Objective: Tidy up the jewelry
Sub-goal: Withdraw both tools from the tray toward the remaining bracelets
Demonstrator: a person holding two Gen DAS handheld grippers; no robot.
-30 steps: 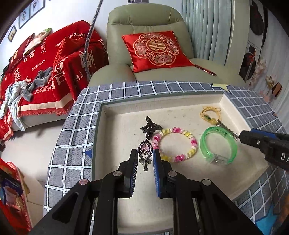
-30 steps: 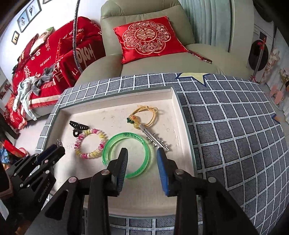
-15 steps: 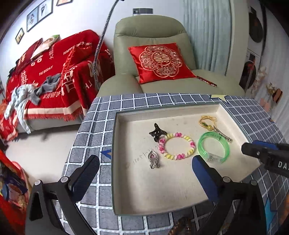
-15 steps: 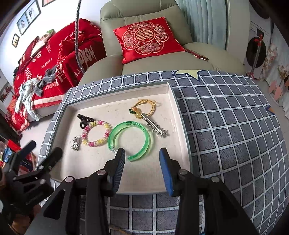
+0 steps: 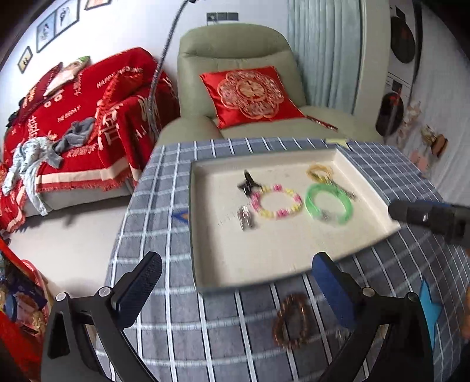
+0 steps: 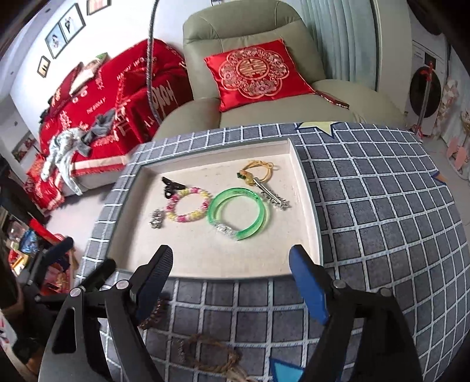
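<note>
Brown bead bracelet (image 5: 290, 320) lies outside tray (image 5: 202, 282); left gripper (image 5: 235, 282) and right gripper (image 6: 232, 279) both spread, empty. Next, likely: left descends, clamps bracelet.

A red pillow (image 6: 255, 73) sits on a green armchair (image 6: 243, 26). A red blanket (image 5: 79, 117) covers the sofa, with pictures (image 6: 66, 28) on the wall.

I read a gold double-happiness character on the red cushion (image 6: 255, 71); the red sofa throw's (image 5: 79, 117) white lettering is too blurred.
</note>
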